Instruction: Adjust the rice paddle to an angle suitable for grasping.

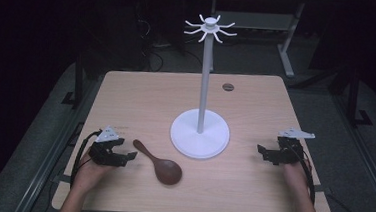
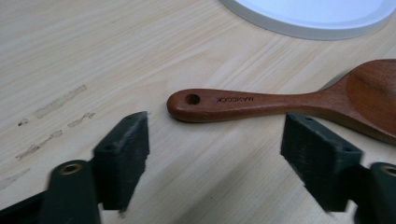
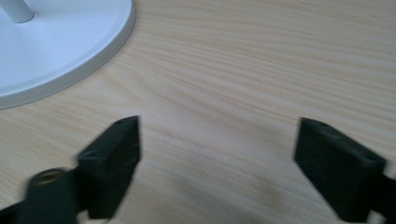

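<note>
Where dark room ends — pale wooden table (image 1: 126,96)

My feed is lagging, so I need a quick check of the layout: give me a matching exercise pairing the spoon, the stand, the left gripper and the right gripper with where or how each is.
Things:
1. spoon
2. stand
3. left gripper
4. right gripper

States:
A. white, upright at the table's middle
B. open, beside the spoon's handle
C. open, over bare wood right of the stand
D. brown, lying flat on the table

Pairs: 1-D, 2-A, 3-B, 4-C
</note>
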`<state>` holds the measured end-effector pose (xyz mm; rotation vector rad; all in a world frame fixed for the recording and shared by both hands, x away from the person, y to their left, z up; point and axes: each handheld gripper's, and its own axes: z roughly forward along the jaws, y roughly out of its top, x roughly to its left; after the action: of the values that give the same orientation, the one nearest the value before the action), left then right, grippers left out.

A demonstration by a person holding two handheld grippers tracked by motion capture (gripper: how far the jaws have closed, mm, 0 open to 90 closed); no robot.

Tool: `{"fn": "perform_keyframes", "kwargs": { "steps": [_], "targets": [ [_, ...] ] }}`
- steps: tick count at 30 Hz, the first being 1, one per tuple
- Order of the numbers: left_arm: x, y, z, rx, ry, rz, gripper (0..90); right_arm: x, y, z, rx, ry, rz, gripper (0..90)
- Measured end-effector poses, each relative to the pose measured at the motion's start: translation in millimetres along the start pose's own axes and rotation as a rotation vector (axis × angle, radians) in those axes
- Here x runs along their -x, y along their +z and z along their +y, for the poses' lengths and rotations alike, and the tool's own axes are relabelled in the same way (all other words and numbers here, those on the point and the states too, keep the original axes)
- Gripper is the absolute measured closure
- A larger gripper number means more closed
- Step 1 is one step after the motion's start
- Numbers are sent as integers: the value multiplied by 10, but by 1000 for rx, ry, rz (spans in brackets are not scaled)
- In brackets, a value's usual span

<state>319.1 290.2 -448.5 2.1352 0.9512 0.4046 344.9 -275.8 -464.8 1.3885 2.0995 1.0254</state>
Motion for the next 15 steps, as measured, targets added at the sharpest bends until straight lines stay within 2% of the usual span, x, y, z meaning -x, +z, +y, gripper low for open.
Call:
{"fn": "perform_keyframes", "kwargs": {
  "steps": [2, 3, 5, 6, 8, 10, 11, 13, 14, 15],
  "targets": [
    [5, -21, 16, 15, -6, -6, 372, -6, 6, 0, -3, -5, 1, 110],
    [5, -21, 16, 15, -6, -6, 428, -8, 8, 1, -2, -7, 2, 147],
    [10, -36, 37, 14, -10, -13, 550, -11, 9, 2, 1, -7, 3, 157],
    [14, -40, 51, 10, -5, -10, 550, -15, 10, 2, 0, -7, 3, 121],
    [23, -50, 86, 5, 5, -8, 678, -17, 10, 3, 2, -9, 4, 146],
    [20, -53, 135, 4, -5, -13, 848, -18, 18, 2, 1, -10, 5, 134],
    [20, -53, 135, 4, -5, -13, 899, -18, 21, 1, 0, -11, 4, 137],
    [20, -37, 167, -8, -19, -8, 900, -17, 26, 0, 0, -10, 8, 135],
    [13, -8, 194, -15, -9, 15, 900, -19, 30, -2, 0, -10, 11, 135],
    [18, 17, 206, -11, -21, 18, 900, -21, 34, -1, 0, -13, 12, 135]
  ]
}}
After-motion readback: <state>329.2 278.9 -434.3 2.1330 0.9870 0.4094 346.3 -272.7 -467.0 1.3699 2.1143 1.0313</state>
